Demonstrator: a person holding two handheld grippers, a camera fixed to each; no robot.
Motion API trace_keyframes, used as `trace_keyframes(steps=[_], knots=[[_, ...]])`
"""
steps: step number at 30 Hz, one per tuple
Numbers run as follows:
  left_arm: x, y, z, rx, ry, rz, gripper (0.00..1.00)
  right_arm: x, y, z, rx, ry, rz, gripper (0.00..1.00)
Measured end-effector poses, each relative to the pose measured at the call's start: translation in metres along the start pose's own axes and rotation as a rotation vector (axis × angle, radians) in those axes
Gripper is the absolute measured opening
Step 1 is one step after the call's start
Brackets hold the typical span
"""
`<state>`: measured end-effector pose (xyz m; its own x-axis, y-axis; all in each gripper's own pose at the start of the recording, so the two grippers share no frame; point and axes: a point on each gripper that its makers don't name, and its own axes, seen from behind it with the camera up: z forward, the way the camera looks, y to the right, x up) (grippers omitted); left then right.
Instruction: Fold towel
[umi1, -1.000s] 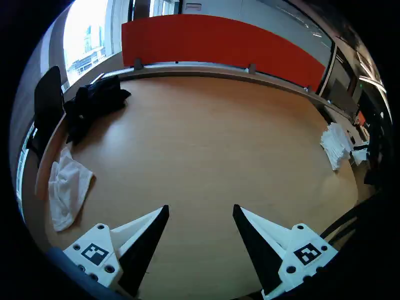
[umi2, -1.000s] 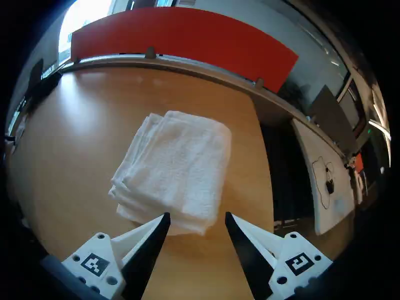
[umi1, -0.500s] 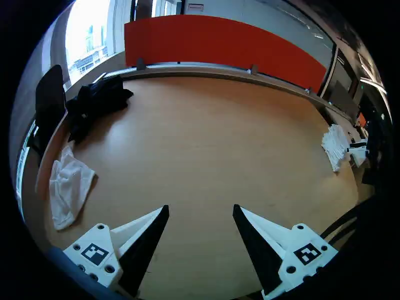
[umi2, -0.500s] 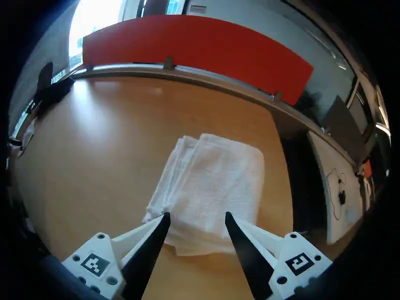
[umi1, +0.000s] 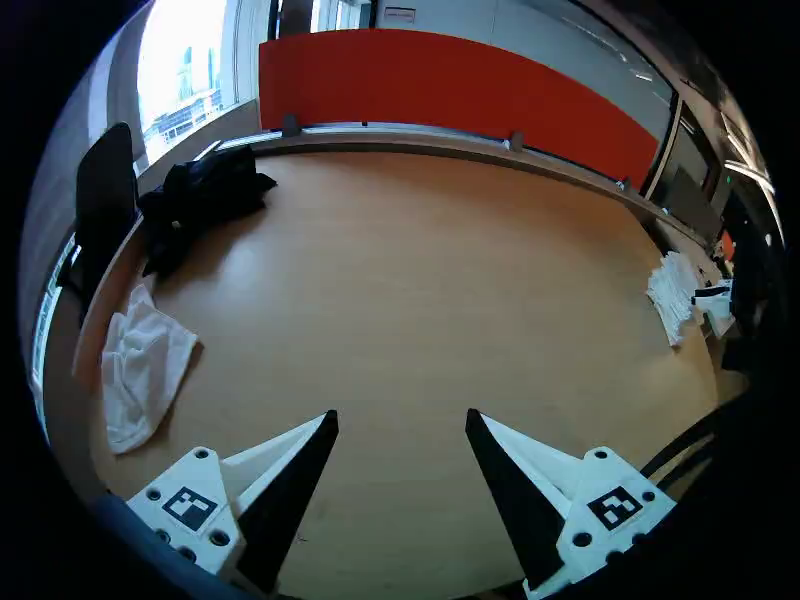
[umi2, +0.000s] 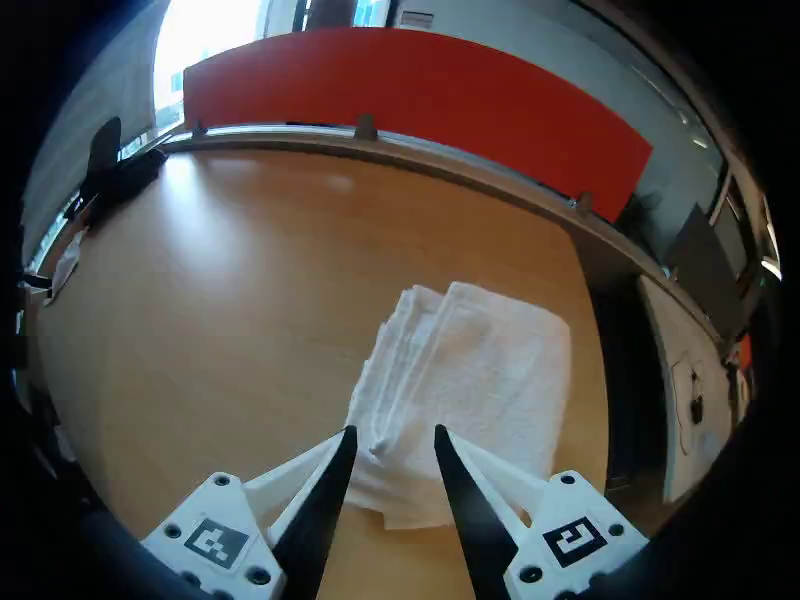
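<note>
fingers of our right gripper (umi2: 391, 432) stand a narrow gap apart, not clenched. between their tips we see the near left corner of the towel (umi2: 480, 385). we cannot tell whether the tips touch the cloth or hang just above it.

in the right gripper view the towel lies folded into a thick white stack, flat on the desk (umi2: 220, 300). it sits well on our side of the red panel (umi2: 420, 90), below the panel's right end. its long folded edges run away from us toward the panel. its right side lies near the desk's edge, and its near corner reaches back between our fingers.

our left gripper (umi1: 400, 415) is released, its fingers spread wide with nothing between them. it hangs over bare wood, opposite the middle of the panel and well apart from it. in the left gripper view the towel shows small at the desk's rim, below the panel's right end.

a black heap (umi1: 200, 190) lies on the desk just below the panel's left end, with a dark chair (umi1: 100, 190) beside it. farther from the panel on that same side, a crumpled white cloth (umi1: 140, 365) lies at the desk's edge. a bright window (umi1: 185, 70) stands beyond the panel's left end.
</note>
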<state>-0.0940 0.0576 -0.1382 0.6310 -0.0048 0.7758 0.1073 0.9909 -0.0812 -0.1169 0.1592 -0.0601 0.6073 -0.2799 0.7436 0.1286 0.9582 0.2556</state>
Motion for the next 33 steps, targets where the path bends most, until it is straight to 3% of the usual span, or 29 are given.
trace_keyframes(steps=[5,16,26,33], knots=[[0.0011,0.0008,0.0007,-0.002,0.002,0.002,0.95,-0.0033,-0.0024,0.0022,0.005,-0.009,-0.009,0.52],[0.0011,0.0002,-0.0001,-0.001,0.002,0.0,0.95,-0.0061,-0.007,0.0049,0.024,-0.014,-0.012,0.18],[0.0006,0.0001,-0.0004,-0.001,0.002,0.001,0.95,-0.0086,-0.0074,0.0055,0.039,-0.026,-0.009,0.07],[0.0006,0.0002,-0.001,-0.001,0.004,0.0,0.95,-0.0053,-0.0105,0.0032,0.056,-0.015,0.001,0.06]])
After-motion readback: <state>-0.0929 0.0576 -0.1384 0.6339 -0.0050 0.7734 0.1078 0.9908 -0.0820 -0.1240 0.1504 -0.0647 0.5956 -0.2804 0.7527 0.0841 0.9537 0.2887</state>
